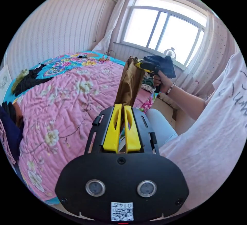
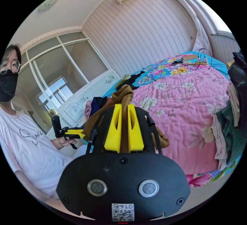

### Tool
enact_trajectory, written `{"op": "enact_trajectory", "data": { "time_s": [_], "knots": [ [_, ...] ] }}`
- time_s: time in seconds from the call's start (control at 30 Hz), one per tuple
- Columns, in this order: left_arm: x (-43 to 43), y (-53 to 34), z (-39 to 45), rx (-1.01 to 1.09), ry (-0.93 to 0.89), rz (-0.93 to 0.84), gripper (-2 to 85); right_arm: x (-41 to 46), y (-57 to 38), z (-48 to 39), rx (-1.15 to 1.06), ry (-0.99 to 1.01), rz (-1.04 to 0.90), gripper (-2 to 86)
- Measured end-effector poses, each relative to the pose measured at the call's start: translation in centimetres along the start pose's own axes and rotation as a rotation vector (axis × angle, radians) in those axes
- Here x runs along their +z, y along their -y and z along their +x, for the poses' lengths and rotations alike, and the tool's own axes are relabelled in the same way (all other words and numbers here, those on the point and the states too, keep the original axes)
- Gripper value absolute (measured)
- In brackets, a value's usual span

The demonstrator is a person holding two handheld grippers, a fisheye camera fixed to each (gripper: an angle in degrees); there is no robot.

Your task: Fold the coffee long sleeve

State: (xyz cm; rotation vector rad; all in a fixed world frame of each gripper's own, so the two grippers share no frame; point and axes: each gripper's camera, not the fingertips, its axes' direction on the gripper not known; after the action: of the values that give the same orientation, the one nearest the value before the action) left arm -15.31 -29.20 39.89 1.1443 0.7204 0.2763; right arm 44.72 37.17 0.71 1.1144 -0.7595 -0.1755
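Jaws: both grippers pinch coffee long sleeve (image 1: pixel 130 81) | held above pink bedspread (image 1: pixel 64 99) | writing unreadable

Matt brown cloth shirt (image 1: pixel 130 82); quilted pink cloth bedspread (image 1: pixel 64 101); smooth yellow plastic jaws.

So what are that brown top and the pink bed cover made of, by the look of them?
The brown top looks like soft matte woven or knit cloth, since it hangs in limp folds. The pink bed cover seems quilted cotton-like fabric: stitched ridges and a printed flower pattern, no shine.
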Motion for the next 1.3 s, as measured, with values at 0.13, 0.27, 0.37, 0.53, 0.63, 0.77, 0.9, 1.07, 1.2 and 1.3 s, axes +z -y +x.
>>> {"op": "enact_trajectory", "data": {
  "time_s": [0.13,0.27,0.37,0.53,0.63,0.77,0.9,1.07,1.2,1.3],
  "knots": [
    [0.9,5.6,4.6,0.136,-0.166,0.074,-0.9,-9.7,0.2,-1.3,-0.031,-0.155,0.128,2.9],
    [2.2,13.4,8.9,0.242,-0.363,0.183,-0.7,-17.1,4.2,-2.9,-0.077,-0.364,0.153,3.3],
    [4.1,22.1,12.2,0.28,-0.421,0.267,0.0,-21.1,9.5,-2.6,-0.034,-0.555,0.126,4.1],
    [11.8,34.4,12.6,0.022,-0.28,0.174,5.8,-20.5,16.2,6.4,0.259,-0.877,-0.014,9.3],
    [12.6,33.5,10.9,0.012,-0.167,0.109,6.2,-17.1,13.9,9.8,0.316,-0.967,-0.105,11.3],
    [10.1,28.6,8.3,0.094,-0.074,0.043,5.7,-12.2,9.0,11.0,0.254,-0.961,-0.139,11.9],
    [3.5,19.0,3.8,0.101,0.006,-0.009,4.8,-7.7,4.3,11.9,0.259,-0.942,-0.224,12.0],
    [-7.7,5.8,-0.1,-0.02,0.172,-0.048,4.4,-3.1,-0.6,4.9,0.018,-0.868,-0.04,10.9],
    [-17.7,-4.6,-2.8,-0.281,0.411,-0.063,4.3,9.5,-7.5,-1.5,-0.227,-0.702,-0.19,11.6],
    [-24.6,-10.6,-4.9,-0.494,0.554,-0.005,5.5,21.3,-13.7,-5.2,-0.318,-0.454,-0.412,11.5]
  ]
}}
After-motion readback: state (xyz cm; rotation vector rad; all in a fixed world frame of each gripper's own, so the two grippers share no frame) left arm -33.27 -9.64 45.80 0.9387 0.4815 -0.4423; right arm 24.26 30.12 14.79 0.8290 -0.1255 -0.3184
